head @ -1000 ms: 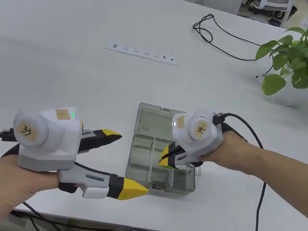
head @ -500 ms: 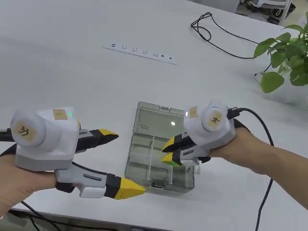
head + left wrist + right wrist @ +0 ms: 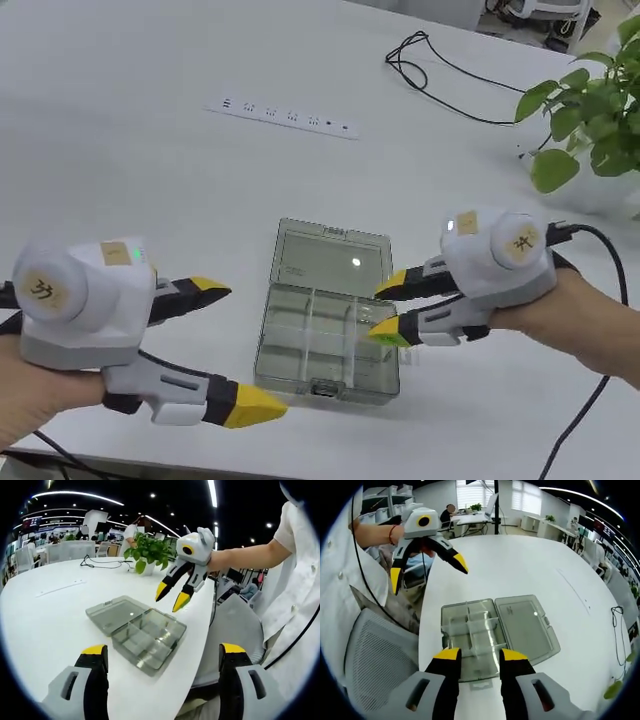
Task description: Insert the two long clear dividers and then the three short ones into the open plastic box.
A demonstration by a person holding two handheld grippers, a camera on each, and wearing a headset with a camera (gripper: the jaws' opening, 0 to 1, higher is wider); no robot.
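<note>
1. Box [image 3: 325, 385]: clear plastic, open, on the white table [image 3: 150, 190] near its front edge, between my two grippers. I see the base nearest me; the lid [image 3: 330, 258] lies back flat on the far side.

2. Dividers [image 3: 475, 627]: clear strips standing inside the base and splitting it into compartments. I cannot tell their exact number.

3. Left gripper [image 3: 240, 348]: released, jaws spread wide, nothing between them. It sits left of the box and apart from it, tips pointing toward it.

4. Right gripper [image 3: 382, 311]: released, jaws a modest way apart, grasping nothing. In the head view its yellow tips hang over the right edge of the base; I cannot tell whether they touch it. In its own view the base shows through the gap between the jaws.

5. Power strip [image 3: 278, 115]: white, flat on the table, well beyond the box.

6. Cable [image 3: 440, 65]: black, looped at the far right of the table.

7. Plant [image 3: 590, 120]: green leaves at the right edge.
</note>
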